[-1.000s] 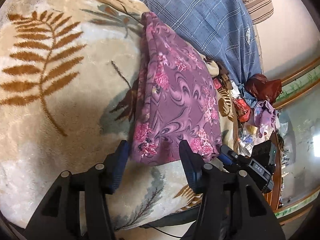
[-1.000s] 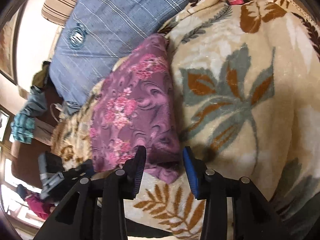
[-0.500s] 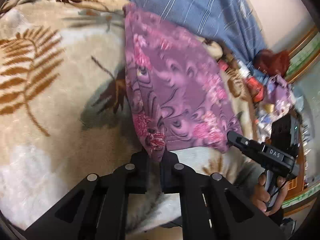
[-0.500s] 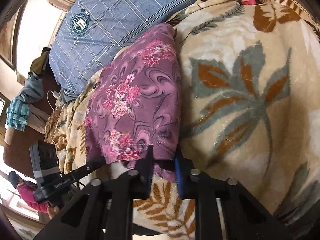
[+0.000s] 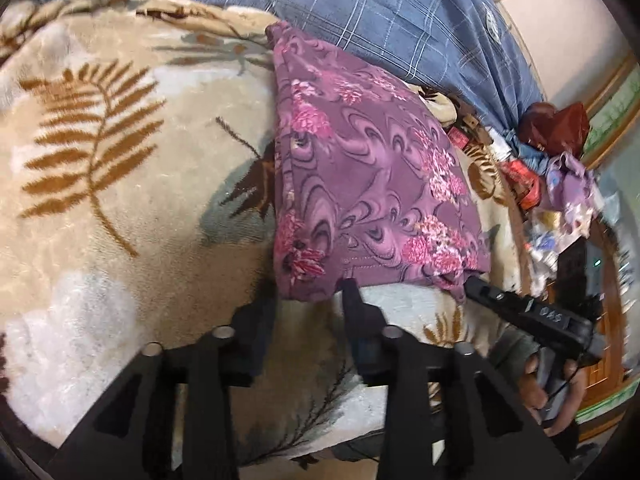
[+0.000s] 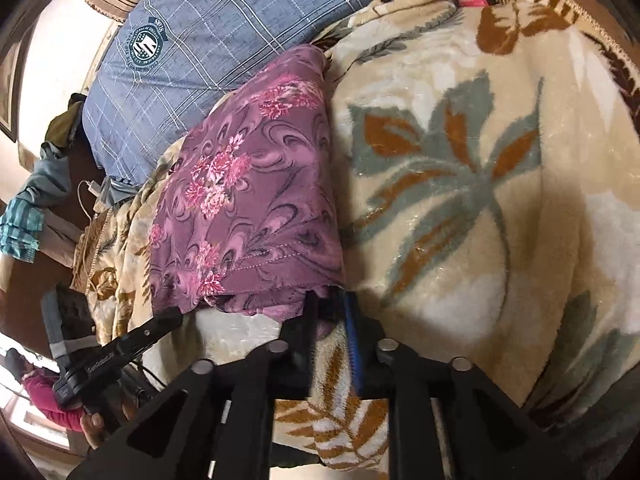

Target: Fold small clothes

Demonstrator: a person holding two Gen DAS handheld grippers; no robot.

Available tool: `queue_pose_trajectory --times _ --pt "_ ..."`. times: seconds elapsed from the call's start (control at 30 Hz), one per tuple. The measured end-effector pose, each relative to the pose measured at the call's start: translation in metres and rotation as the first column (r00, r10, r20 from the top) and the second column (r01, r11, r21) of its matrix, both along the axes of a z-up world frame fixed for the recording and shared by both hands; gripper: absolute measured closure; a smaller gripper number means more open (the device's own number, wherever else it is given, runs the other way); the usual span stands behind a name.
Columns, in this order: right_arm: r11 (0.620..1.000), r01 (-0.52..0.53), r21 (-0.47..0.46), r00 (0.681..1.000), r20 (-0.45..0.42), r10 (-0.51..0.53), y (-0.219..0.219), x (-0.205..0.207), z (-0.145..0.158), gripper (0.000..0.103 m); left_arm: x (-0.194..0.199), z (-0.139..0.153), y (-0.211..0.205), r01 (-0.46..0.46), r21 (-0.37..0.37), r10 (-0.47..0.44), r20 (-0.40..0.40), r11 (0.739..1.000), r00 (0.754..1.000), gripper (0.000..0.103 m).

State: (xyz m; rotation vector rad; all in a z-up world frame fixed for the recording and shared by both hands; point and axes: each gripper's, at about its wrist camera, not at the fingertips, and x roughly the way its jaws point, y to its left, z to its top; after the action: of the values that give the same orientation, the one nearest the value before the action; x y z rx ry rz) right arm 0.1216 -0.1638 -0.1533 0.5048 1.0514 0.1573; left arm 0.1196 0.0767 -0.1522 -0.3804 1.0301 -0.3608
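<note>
**Purple floral cloth folded on the blanket, tongs at its two near corners**

From the left wrist: on the left, broad leaf-print blanket (image 5: 120,240), beige with brown fern and grey leaves. At lower centre, left gripper (image 5: 306,300) with fingers spread wide, gripping nothing; near left corner of the purple floral cloth (image 5: 372,168) sitting just at the gap between the tips. Folded into a long flat strip, resting on the blanket, running away toward the blue plaid pillow (image 5: 400,8) and ending just short of it. To the right, right gripper (image 5: 472,284) with its tip at the cloth's near right corner, held by a hand (image 5: 548,384) low at the edge. Farther right, blurred clutter (image 5: 560,184) of bags and packets beside the bed.

From the right wrist: at far left, the left gripper's black tip (image 6: 160,320) beside the cloth's hem. In the middle, the same cloth (image 6: 248,200) with the stitched hem nearest. At its near corner, right gripper (image 6: 330,308), fingers only narrowly apart with dark fabric at the tips; cannot tell whether pinched or merely touched. To the right, bare blanket (image 6: 500,200).
</note>
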Motion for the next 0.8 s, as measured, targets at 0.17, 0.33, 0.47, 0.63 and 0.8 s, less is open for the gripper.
queue_pose_trajectory --times 0.17,0.33,0.47,0.63,0.8 --pt "1.000 -0.007 -0.027 1.000 -0.017 0.006 0.009 -0.011 -0.003 0.061 -0.014 0.001 -0.005 -0.008 0.014 0.008 0.001 1.000 1.000 0.047" --pt "0.999 -0.002 -0.037 1.000 0.023 0.003 0.011 -0.021 0.008 0.058 -0.023 0.016 0.005 -0.038 0.006 0.038 0.055 0.999 0.998 0.046" --pt "1.000 0.015 0.013 0.998 0.068 -0.016 0.003 -0.019 0.028 0.047 -0.008 0.027 0.015 -0.062 0.002 0.062 0.048 0.998 0.997 0.046" --pt "0.999 -0.048 0.016 0.998 0.042 0.047 0.004 0.015 0.038 0.041 0.032 0.035 0.023 -0.039 -0.070 0.040 0.005 0.997 0.999 0.046" --pt "0.996 -0.076 0.042 0.997 0.016 0.076 -0.007 0.074 0.043 0.042 0.088 0.050 0.021 -0.008 -0.143 0.006 -0.017 0.990 1.000 0.046"
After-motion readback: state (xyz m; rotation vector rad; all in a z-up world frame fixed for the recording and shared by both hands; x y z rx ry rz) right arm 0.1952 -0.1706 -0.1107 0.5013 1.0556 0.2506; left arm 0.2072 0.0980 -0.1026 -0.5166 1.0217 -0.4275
